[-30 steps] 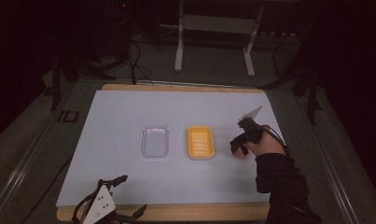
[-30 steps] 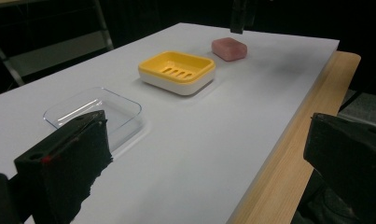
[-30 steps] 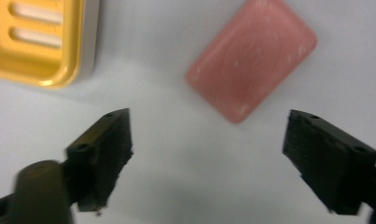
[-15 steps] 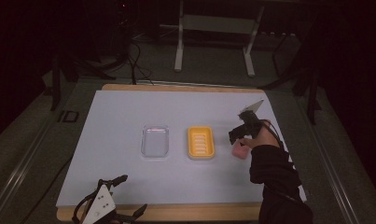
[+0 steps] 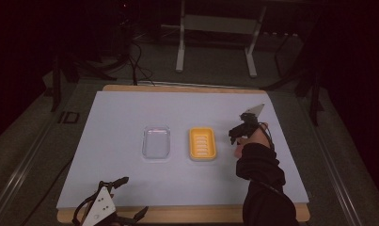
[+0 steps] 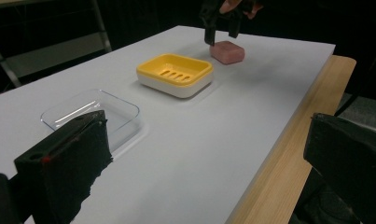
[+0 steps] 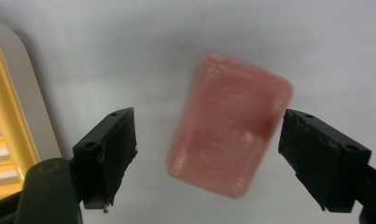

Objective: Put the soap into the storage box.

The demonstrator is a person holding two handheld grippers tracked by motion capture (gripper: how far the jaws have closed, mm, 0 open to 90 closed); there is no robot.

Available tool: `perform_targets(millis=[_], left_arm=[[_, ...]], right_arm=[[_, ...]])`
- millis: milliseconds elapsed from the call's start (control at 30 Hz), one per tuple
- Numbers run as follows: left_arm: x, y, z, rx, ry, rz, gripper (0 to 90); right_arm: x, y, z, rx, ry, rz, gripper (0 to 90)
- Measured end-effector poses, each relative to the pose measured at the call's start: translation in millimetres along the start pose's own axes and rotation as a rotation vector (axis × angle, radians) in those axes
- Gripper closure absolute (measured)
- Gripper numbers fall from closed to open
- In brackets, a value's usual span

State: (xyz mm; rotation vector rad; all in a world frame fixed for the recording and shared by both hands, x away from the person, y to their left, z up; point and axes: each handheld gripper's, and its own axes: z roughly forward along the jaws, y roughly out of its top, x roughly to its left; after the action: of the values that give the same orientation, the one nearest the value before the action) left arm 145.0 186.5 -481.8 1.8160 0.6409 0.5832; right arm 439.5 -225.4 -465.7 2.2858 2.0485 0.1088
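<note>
White sheeting covers the tabletop (image 5: 130, 113), which has a bare wooden strip along its near edge and stands in a dark room with a metal stand's legs (image 5: 215, 47) on the floor beyond the far edge.

At the right side of the tabletop, about midway between its near and far edges, the right gripper (image 7: 206, 154) points down over a pink soap bar (image 7: 230, 123). Its jaws have just been closing, yet they are not on the bar: the soap lies flat on the white surface between them, the one on the right of the right gripper view almost at the bar's edge, the other with a clear gap. In the left gripper view the same gripper (image 6: 221, 39) hangs just above the soap bar (image 6: 227, 51). A hand in a dark sleeve (image 5: 260, 174) carries it.

Just beside the bar, toward the tabletop's middle, stands a yellow soap dish (image 5: 202, 143) with slots in its floor and a white base. Next to that, apart from it, lies a clear plastic tray (image 5: 156, 142).

Well apart from all this, at the near left corner, the left gripper (image 5: 123, 200) rests on the surface, jaws spread wide with nothing between them.
</note>
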Motion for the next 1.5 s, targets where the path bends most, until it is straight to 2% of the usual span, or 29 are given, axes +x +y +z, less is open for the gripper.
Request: perform_targets(millis=[133,200,267,433,500,733,867,967,1033,1133,1200,1500], left_arm=[[-0.3,0.2,-0.1,-0.003,-0.003,0.000,0.8],[-0.5,0.4,-0.1,-0.002,-0.004,0.002,0.8],[-0.4,0.4,0.3,0.000,-0.006,0.002,0.8],[-0.5,0.4,0.8,0.001,-0.006,0.005,0.8],[-0.5,0.3,1.1,0.003,-0.006,0.003,0.8],[-0.6,0.1,1.5,0.005,-0.005,0.004,0.8],[-0.7,0.1,1.3,0.005,-0.005,0.006,0.8],[-0.5,0.0,1.3,0.005,-0.004,0.004,0.8],[-0.4,0.1,1.2,0.004,-0.005,0.004,0.8],[-0.3,0.1,1.2,0.004,-0.005,0.004,0.8],[-0.3,0.1,1.4,0.004,-0.005,0.003,0.8],[-0.3,0.1,1.7,0.005,-0.005,0.002,0.8]], right_arm=[[2.2,-0.7,7.8,-0.010,-0.015,0.001,19.0],[2.1,-1.2,10.7,-0.012,-0.047,0.000,20.9],[1.2,-0.8,10.8,-0.027,-0.047,0.014,22.4],[-3.7,0.1,14.0,-0.022,-0.056,0.023,26.9],[-4.2,-0.1,17.4,-0.002,-0.060,0.019,29.0],[-5.5,-0.4,23.0,-0.004,-0.067,0.013,33.5],[-5.0,-2.5,31.7,0.036,-0.065,0.000,35.5],[-4.9,-2.2,31.0,0.035,-0.062,-0.006,36.9],[-4.7,-2.1,30.0,0.041,-0.082,-0.017,37.1],[-7.3,-1.7,29.2,0.041,-0.084,-0.024,37.2],[-9.5,-1.0,26.6,0.047,-0.068,-0.021,37.2],[-14.1,4.4,0.0,0.032,-0.061,-0.036,37.2]])
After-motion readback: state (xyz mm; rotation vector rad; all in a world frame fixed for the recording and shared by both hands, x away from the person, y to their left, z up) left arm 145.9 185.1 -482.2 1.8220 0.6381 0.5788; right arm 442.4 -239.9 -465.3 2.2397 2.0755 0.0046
